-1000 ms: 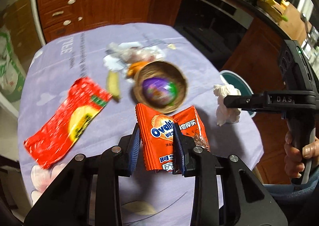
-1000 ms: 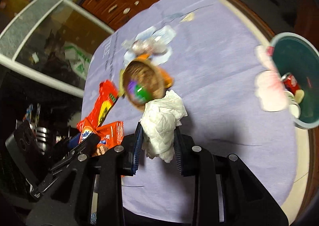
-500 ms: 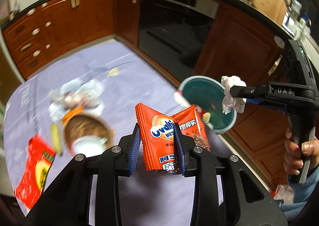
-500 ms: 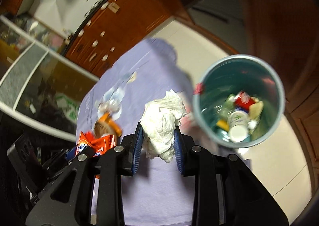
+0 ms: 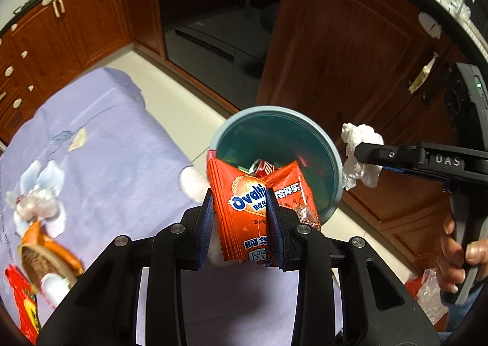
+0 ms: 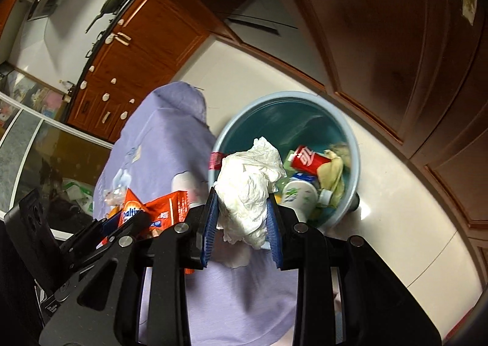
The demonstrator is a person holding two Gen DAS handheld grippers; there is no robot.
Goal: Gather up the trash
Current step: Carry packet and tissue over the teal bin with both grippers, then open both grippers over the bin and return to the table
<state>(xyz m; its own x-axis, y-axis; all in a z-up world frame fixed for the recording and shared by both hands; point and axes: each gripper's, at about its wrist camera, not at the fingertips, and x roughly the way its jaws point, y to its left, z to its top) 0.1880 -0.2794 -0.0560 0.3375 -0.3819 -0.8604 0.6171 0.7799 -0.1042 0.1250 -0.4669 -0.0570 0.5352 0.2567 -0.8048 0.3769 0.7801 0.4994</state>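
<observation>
My left gripper [image 5: 241,212] is shut on an orange Ovaltine wrapper [image 5: 244,193], held in the air by the near rim of a blue-green trash bin [image 5: 331,151] on the floor beside the table. My right gripper [image 6: 242,208] is shut on a crumpled white tissue [image 6: 250,184], which hangs over the bin [image 6: 353,144] near its left rim. From the left wrist view the tissue [image 5: 360,157] shows to the right of the bin, clamped in the right gripper [image 5: 363,157]. The bin holds a red can [image 6: 308,158], a white bottle [image 6: 297,196] and other trash.
A table with a purple cloth [image 5: 106,148] lies left of the bin, with a wicker bowl [image 5: 39,260], a red wrapper [image 5: 24,306] and clear plastic scraps [image 5: 33,202] on it. Brown cabinets [image 5: 344,50] stand close behind the bin. A hand [image 5: 460,257] grips the right tool.
Both grippers have swung right, from over the table to the bin beside it, with the wrapper and the tissue still clamped. The bin has come to the middle of both views.
</observation>
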